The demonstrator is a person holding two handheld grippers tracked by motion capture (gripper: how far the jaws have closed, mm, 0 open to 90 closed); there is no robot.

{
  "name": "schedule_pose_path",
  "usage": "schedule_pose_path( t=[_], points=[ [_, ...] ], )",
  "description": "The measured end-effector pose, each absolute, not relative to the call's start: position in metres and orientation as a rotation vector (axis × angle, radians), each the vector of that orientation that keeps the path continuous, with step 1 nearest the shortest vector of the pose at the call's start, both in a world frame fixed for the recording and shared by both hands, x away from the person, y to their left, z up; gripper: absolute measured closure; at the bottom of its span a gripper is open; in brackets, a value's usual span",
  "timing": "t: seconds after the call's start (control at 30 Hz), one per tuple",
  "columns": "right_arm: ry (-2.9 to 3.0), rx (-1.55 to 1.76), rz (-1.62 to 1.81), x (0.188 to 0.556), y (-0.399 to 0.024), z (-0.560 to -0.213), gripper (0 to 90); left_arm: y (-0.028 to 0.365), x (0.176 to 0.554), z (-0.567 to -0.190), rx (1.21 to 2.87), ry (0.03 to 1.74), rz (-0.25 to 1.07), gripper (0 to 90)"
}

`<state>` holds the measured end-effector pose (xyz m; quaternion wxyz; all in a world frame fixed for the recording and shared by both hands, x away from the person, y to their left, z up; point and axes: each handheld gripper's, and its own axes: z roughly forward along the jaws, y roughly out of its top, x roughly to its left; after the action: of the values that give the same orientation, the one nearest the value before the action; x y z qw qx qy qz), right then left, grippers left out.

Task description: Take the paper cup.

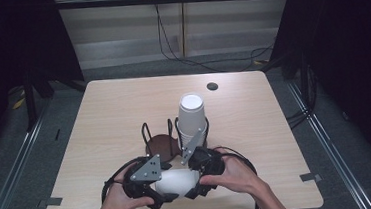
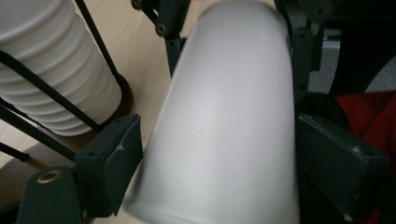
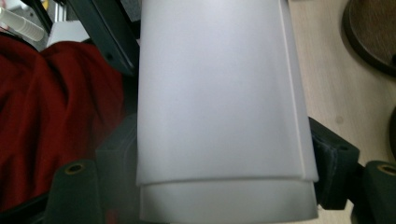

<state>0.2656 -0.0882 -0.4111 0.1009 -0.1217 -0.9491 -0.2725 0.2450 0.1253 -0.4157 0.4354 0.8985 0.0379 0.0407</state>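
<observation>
At your 12 o'clock, just past both grippers, the black wire cup rack [image 1: 148,132] blocks a straight push forward. Its right slot holds the tall stack of white paper cups [image 1: 192,116]; the left slot shows its brown base disc [image 1: 162,144]. Bare table [image 1: 99,121] lies open at 10 and 2 o'clock. Far at 12, beyond the rack, the top is free apart from a small black grommet [image 1: 212,86].

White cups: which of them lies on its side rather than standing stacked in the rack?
The cup held between the two hand-held grippers at the table's near edge lies sideways; the others form an upside-down stack in the wire rack.
</observation>
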Motion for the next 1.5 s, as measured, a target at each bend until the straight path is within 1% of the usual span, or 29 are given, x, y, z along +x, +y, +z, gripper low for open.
schedule_pose_path(
  t=[0.13,0.23,0.3,0.5,0.73,0.8,0.93,1.5],
  points=[
    [-2.803,-0.374,-0.796,0.267,-0.092,-0.414,25.4,0.131,0.247,-0.412,2.213,0.111,0.120,15.9],
    [-2.795,-0.409,-0.812,0.268,-0.098,-0.414,25.4,0.134,0.247,-0.411,2.182,0.128,0.107,16.0],
    [-2.792,-0.422,-0.807,0.269,-0.102,-0.414,25.4,0.139,0.248,-0.409,2.158,0.145,0.137,16.2],
    [-2.795,-0.480,-0.820,0.270,-0.116,-0.413,25.3,0.148,0.251,-0.407,2.114,0.183,0.154,15.8],
    [-2.798,-0.529,-0.876,0.272,-0.126,-0.412,25.2,0.155,0.254,-0.412,2.083,0.223,0.133,15.8],
    [-2.785,-0.541,-0.891,0.271,-0.127,-0.413,25.1,0.157,0.255,-0.414,2.084,0.238,0.156,15.9],
    [-2.758,-0.564,-0.968,0.271,-0.132,-0.416,25.1,0.162,0.255,-0.417,2.053,0.269,0.146,16.1],
    [-2.709,-0.575,-1.180,0.270,-0.138,-0.423,25.1,0.166,0.254,-0.422,2.010,0.291,0.111,16.5]
  ],
)
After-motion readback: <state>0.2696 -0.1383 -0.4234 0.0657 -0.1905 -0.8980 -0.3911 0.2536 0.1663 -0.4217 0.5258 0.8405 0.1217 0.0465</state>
